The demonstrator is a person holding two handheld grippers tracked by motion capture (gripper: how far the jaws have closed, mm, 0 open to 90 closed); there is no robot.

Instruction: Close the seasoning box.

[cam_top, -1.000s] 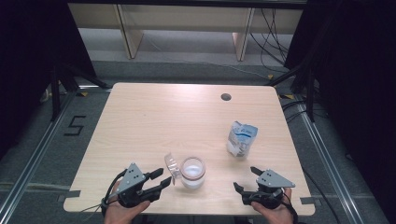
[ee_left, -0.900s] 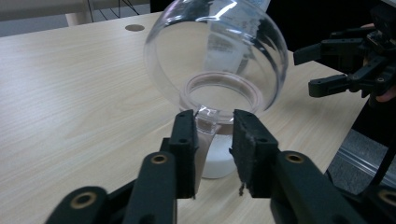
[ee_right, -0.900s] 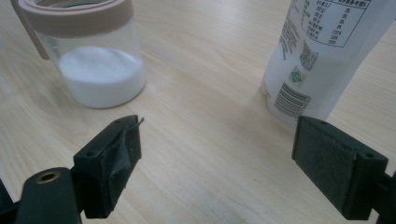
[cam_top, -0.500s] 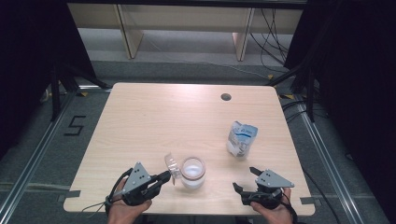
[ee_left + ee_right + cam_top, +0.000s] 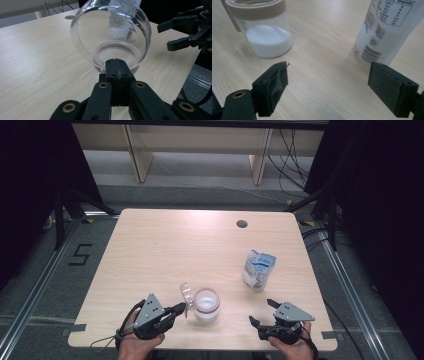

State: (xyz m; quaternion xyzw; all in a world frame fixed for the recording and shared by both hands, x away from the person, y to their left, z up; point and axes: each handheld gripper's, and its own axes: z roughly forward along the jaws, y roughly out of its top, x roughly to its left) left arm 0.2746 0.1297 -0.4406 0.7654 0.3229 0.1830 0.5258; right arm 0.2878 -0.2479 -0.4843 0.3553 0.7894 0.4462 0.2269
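Note:
A clear jar (image 5: 206, 305) with a pink collar, partly filled with white powder, stands near the table's front edge. Its clear domed flip lid (image 5: 110, 30) stands open on the jar's left side. My left gripper (image 5: 181, 309) is shut on the lid's lower rim, and its jaws meet at that rim (image 5: 116, 65). My right gripper (image 5: 261, 310) rests open at the front right, with nothing between its pads (image 5: 327, 85). In the right gripper view the jar (image 5: 268, 37) is ahead to the left, and the white powder bag (image 5: 387, 30) stands ahead to the right.
The bag (image 5: 259, 269) stands upright right of the jar on the pale wooden table (image 5: 175, 250). A round cable hole (image 5: 242, 224) sits near the far edge. Wooden shelving legs and cables lie beyond the table. The front edge runs just under both hands.
My left gripper has slid right toward the jar, and its jaws have closed on the lid's rim. The right gripper has kept still.

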